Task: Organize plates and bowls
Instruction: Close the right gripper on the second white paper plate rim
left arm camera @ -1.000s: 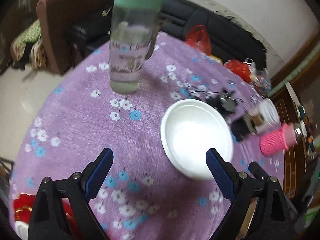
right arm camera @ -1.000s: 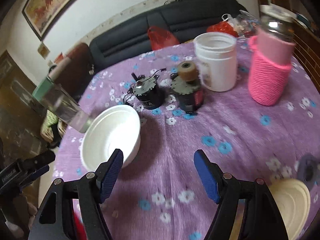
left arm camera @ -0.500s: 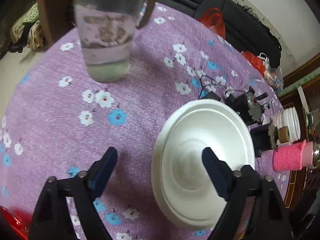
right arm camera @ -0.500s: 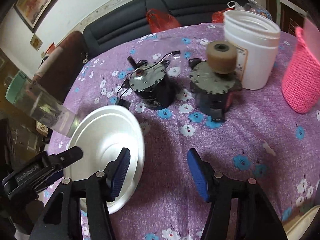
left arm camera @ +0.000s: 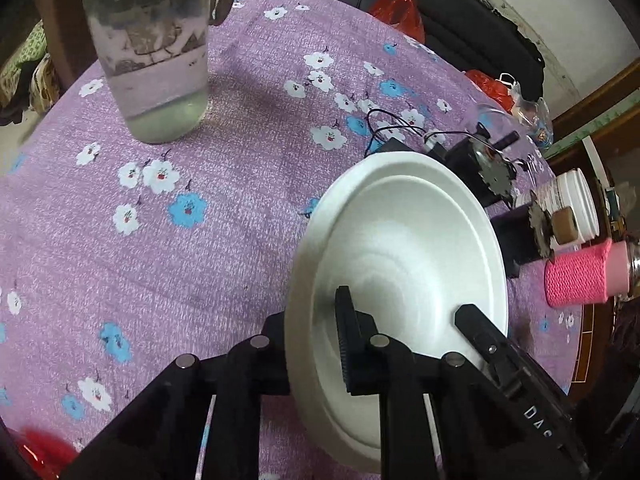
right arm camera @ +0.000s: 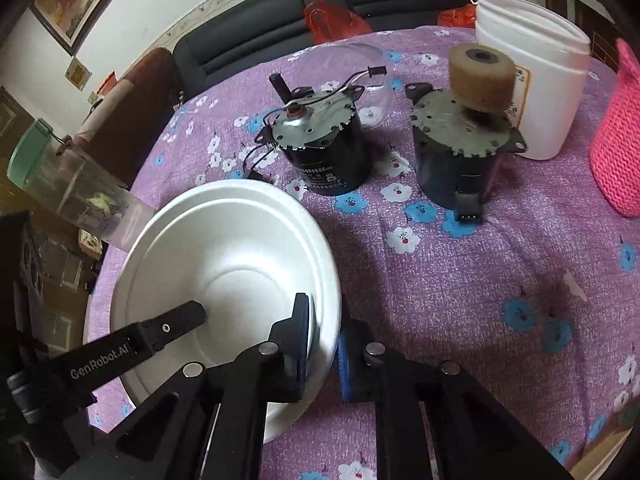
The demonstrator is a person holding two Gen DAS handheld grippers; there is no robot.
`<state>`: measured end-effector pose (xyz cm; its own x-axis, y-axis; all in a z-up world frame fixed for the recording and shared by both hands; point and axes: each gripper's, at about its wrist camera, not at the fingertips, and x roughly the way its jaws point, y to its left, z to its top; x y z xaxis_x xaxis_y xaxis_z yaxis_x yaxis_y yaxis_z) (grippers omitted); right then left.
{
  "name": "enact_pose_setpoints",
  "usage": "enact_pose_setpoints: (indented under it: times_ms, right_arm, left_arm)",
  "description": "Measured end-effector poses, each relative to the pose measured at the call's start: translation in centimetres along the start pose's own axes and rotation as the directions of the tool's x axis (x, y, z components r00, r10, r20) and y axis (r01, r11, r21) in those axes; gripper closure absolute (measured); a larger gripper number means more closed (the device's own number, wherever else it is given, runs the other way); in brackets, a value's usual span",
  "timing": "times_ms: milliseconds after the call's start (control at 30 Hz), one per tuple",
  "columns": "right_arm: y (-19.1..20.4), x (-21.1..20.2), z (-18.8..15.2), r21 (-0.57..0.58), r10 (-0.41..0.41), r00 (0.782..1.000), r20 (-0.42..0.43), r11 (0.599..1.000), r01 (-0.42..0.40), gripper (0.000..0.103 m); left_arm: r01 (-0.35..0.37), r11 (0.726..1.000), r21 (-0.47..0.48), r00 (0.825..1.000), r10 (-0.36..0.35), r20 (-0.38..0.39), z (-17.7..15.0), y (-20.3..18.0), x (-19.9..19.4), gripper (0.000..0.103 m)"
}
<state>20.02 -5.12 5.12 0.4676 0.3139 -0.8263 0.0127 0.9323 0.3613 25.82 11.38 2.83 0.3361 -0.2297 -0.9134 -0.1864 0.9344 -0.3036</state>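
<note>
Left wrist view, both claws, open before, left claw [left arm camera: 316, 336], right claw [right arm camera: 324, 344], now clamp bowl [right arm camera: 224, 248] rim.

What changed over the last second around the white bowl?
Both grippers moved in on the white bowl and closed their jaws on its rim: left gripper on one side, right gripper on the opposite. The water bottle, motors and pink cup stayed put.

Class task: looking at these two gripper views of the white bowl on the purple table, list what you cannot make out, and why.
- White bowl underside: hidden by its own rim, both views.
- Left gripper outer finger: behind the bowl wall, left wrist view.
- Water bottle top: cut off by the frame edge, left wrist view.
- Motor label text: too small, right wrist view.
</note>
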Motion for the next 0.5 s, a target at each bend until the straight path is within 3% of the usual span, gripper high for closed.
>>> enact_pose_setpoints:
  times_ms: [500]
  right_arm:
    - [1.2,-5.9,-4.8,-0.057,0.025,0.997,0.066,0.998,-0.022,0.09]
  left_arm:
    - [0.026,1.0,-0.01,0.998,-0.026,0.051,-5.7,0.6,-5.1,0.088]
